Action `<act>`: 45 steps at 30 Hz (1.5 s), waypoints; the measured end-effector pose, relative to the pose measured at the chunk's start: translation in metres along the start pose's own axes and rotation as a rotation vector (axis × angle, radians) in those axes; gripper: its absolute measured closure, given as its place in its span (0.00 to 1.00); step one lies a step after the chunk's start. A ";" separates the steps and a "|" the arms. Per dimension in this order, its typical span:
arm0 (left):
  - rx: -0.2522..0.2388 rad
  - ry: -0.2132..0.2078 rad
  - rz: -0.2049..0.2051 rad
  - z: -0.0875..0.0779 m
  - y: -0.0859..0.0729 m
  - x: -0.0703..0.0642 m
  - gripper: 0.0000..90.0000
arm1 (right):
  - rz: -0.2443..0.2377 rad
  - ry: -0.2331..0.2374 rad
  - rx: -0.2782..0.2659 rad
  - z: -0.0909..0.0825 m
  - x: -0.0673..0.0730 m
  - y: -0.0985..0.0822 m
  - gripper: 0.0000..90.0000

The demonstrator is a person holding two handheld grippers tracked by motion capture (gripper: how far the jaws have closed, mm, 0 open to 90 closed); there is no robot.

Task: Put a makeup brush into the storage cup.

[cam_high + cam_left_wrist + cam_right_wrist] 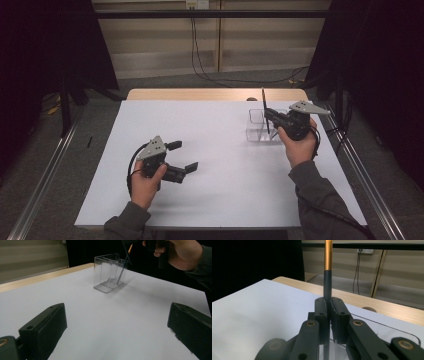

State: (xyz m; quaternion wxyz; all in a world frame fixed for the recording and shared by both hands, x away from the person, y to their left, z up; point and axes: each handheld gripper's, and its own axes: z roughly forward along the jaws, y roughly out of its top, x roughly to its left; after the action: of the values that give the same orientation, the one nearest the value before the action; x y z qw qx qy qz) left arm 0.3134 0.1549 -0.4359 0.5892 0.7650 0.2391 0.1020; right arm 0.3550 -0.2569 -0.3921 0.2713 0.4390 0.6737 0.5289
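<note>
A slim dark pen [265,107] with an orange-gold upper end stands upright, and my right gripper [270,118] is shut on its shaft. Its lower end reaches down into a clear plastic box [257,131] at the table's far right. In the right gripper view the pads [322,312] pinch the pen [327,270] above the box's rim [387,326]. My left gripper [183,156] rests open on the white table [210,190] at the near left, nothing between its jaws. The left gripper view shows the box [108,272], the pen [121,273] inside it and the right hand [182,252].
A bare wooden strip [200,94] runs along the table's far edge, with a small round wooden thing [251,99] on it near the box. Dark curtains hang at both sides. Metal rails [370,180] flank the table.
</note>
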 end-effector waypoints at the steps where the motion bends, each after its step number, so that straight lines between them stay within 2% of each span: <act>1: 0.001 0.000 0.000 0.000 0.000 0.000 0.02 | 0.002 -0.002 0.002 -0.001 -0.001 0.000 0.94; 18: 0.000 0.002 0.000 0.000 0.000 0.000 0.02 | 0.008 -0.033 -0.016 -0.004 -0.012 0.003 0.94; 45: 0.005 -0.001 -0.004 0.001 -0.002 0.001 0.02 | 0.013 -0.058 -0.032 -0.004 -0.028 0.009 0.94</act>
State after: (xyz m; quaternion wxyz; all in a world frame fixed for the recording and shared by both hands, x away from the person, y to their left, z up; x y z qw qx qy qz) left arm 0.3146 0.1546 -0.4378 0.5877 0.7659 0.2407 0.1000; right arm 0.3672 -0.2827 -0.3852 0.2942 0.4540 0.6544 0.5283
